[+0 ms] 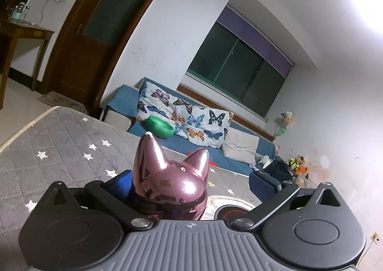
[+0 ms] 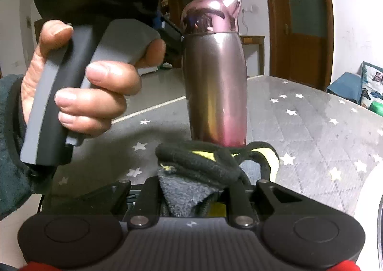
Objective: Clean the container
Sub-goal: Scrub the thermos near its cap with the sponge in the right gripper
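Note:
A tall metallic bottle (image 2: 217, 84), grey fading to pink, stands upright with a shiny pink cat-eared lid (image 1: 167, 182). My left gripper (image 1: 191, 185) is open around that lid. Its left blue pad (image 1: 118, 185) lies against the lid, and the right pad (image 1: 263, 187) stays clear of it. In the right wrist view a hand (image 2: 79, 86) holds this left gripper beside the bottle's neck. My right gripper (image 2: 195, 182) is shut on a grey and black cloth (image 2: 191, 175) with yellow patches. The cloth bunches in front of the bottle's base and hides it.
The table (image 1: 59, 141) wears a grey quilted cover with white stars. A round white hob (image 1: 229, 206) lies just behind the lid. Behind the table are a blue sofa with a butterfly blanket (image 1: 182, 115), a green bowl (image 1: 159, 126), and a brown door (image 1: 95, 31).

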Tool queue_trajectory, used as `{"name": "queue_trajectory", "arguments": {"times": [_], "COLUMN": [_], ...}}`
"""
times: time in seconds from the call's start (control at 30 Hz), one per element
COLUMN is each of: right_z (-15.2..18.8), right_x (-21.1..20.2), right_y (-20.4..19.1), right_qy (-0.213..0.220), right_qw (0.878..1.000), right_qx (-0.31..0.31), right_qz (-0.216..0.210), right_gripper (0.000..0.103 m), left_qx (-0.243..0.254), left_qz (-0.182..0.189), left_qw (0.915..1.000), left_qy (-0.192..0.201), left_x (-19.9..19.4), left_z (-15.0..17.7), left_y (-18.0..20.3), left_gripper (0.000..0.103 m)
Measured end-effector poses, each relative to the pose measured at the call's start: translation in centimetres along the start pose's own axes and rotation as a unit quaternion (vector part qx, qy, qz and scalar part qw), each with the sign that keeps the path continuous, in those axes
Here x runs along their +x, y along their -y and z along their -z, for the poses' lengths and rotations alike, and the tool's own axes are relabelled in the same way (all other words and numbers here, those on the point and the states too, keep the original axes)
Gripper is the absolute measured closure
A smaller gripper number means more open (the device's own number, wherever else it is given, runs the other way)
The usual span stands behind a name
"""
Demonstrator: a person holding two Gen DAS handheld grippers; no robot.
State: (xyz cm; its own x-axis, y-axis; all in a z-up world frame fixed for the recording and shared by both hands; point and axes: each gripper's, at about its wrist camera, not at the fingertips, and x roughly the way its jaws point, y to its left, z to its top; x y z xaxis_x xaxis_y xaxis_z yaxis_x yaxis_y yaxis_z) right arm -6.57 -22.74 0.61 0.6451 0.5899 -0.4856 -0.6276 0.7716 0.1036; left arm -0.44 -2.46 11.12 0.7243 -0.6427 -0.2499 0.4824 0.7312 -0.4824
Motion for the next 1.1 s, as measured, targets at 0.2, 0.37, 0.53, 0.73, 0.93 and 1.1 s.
{"name": "queue_trajectory", "arguments": {"times": [0.2,0.37,0.53,0.73,0.93,1.1], "right_z": [-2.6,-3.7,-3.6,-1.6,-1.1,-4.5], "right_x": [-3.1,-3.8,-3.5,-2.0,-2.9,-1.8], "right_y": [-1.1,-1.7,-0.8,0.2,1.6,4.0], "right_qy": [0.04,0.061,0.069,0.024,0.019,0.05], "right_qw": [0.999,0.996,0.996,0.999,1.0,0.999], "right_qx": [-0.014,-0.056,-0.044,-0.033,-0.003,0.014], "right_qz": [-0.029,-0.029,-0.041,-0.03,-0.019,-0.008], "right_gripper": [0.085,0.085,0.085,0.085,0.086,0.085], "left_qx": [-0.004,-0.015,-0.008,0.009,0.021,0.026], "left_qz": [0.004,0.012,0.012,0.004,-0.012,-0.008], "left_qw": [1.0,0.9997,0.9999,1.0,0.9997,0.9995], "left_qy": [-0.003,0.011,0.007,0.003,0.008,0.019], "left_x": [-0.2,-1.0,-0.9,-0.5,-0.7,-1.5], "left_z": [-0.1,-0.8,-0.7,-0.2,0.0,-0.2], "left_y": [-0.2,-0.6,-0.6,0.2,0.5,0.9], "left_gripper": [0.0,0.0,0.0,0.0,0.001,0.001]}}
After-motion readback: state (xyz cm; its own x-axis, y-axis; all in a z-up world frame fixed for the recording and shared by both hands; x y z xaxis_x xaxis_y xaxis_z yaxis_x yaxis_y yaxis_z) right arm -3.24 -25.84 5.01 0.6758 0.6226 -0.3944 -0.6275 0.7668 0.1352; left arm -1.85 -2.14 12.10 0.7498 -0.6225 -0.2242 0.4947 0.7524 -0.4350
